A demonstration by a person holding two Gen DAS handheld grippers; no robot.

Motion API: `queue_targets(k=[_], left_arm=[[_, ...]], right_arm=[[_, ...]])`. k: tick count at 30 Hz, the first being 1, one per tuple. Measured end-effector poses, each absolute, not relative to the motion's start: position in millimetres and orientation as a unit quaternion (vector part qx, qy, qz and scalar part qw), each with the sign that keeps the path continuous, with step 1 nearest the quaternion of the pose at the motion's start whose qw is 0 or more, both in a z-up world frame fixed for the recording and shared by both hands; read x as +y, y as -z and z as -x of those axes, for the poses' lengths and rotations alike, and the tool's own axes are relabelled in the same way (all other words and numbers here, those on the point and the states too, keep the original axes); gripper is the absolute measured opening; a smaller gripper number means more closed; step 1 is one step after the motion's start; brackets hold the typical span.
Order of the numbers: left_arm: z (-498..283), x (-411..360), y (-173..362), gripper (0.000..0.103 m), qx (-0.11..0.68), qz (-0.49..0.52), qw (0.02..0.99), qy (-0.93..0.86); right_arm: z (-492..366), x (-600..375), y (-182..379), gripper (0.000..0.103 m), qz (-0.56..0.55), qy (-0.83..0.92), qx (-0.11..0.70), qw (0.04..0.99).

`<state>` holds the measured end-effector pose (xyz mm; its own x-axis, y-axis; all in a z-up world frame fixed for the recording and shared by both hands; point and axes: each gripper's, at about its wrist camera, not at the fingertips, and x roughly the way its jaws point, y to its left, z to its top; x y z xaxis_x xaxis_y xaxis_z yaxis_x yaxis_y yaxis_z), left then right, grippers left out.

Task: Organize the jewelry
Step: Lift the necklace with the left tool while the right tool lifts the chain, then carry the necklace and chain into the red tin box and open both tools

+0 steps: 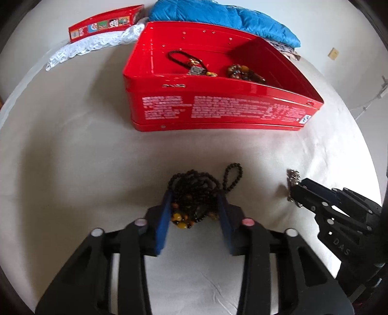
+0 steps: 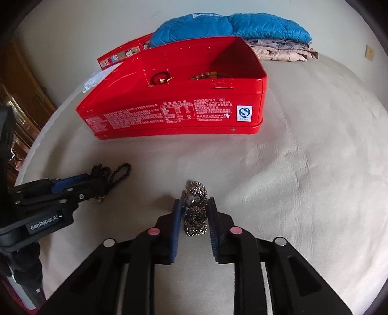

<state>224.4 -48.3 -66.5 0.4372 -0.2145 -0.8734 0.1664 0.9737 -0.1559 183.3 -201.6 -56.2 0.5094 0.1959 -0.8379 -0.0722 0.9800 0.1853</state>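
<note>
A tangled bundle of dark bead necklaces point(image 1: 191, 184) with amber beads lies on the cream sheet. My left gripper point(image 1: 194, 195) has its blue pads pressed on both sides of the bundle, and one loop of beads point(image 1: 232, 177) spills out ahead. My right gripper point(image 2: 195, 202) is closed on a heap of silver chain point(image 2: 195, 193), which fills the gap between its pads. From the left wrist view the right gripper point(image 1: 294, 191) shows at the right with the chain point(image 1: 292, 175) at its tip. The open red tin point(image 1: 218, 106) beyond holds a black cord bracelet point(image 1: 179, 58) and amber beads point(image 1: 242, 71).
The tin's red lid point(image 1: 104, 24) lies at the back left beside white lace cloth point(image 1: 97, 43). A blue quilted jacket point(image 1: 218, 14) and folded patterned fabric point(image 2: 283, 51) sit behind the tin. A wooden cabinet point(image 2: 21, 92) stands at the left edge.
</note>
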Motion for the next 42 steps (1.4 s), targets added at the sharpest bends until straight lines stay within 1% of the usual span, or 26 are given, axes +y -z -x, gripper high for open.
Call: queue_targets(k=[2, 3, 6, 9, 17, 23, 32, 42], left_arm=[[-223, -50, 66, 0.020, 0.519, 0.024, 0.846, 0.121], [-222, -50, 66, 0.014, 0.517, 0.024, 0.846, 0.124], [-220, -48, 64, 0.011, 0.515, 0.038, 0.845, 0.139], [-217, -44, 59, 0.010, 0.506, 0.051, 0.848, 0.148], [-198, -34, 28, 0.010, 0.453, 0.069, 0.873, 0.168], [-191, -34, 16, 0.010, 0.437, 0.072, 0.879, 0.175], [-181, -36, 1, 0.010, 0.423, 0.066, 0.886, 0.179], [-168, -32, -39, 0.010, 0.392, 0.053, 0.901, 0.177]], right_arm=[[-183, -205, 56, 0.017, -0.076, -0.082, 0.490, 0.864], [-183, -209, 54, 0.014, -0.093, -0.089, 0.489, 0.863], [-183, -222, 51, 0.011, -0.135, -0.113, 0.486, 0.856], [-180, -227, 44, 0.011, -0.146, -0.119, 0.471, 0.862], [-173, -242, 25, 0.011, -0.190, -0.161, 0.439, 0.863], [-161, -244, 6, 0.011, -0.192, -0.174, 0.409, 0.875], [-148, -243, -21, 0.011, -0.189, -0.183, 0.389, 0.883], [-144, -240, -60, 0.011, -0.170, -0.184, 0.374, 0.893]])
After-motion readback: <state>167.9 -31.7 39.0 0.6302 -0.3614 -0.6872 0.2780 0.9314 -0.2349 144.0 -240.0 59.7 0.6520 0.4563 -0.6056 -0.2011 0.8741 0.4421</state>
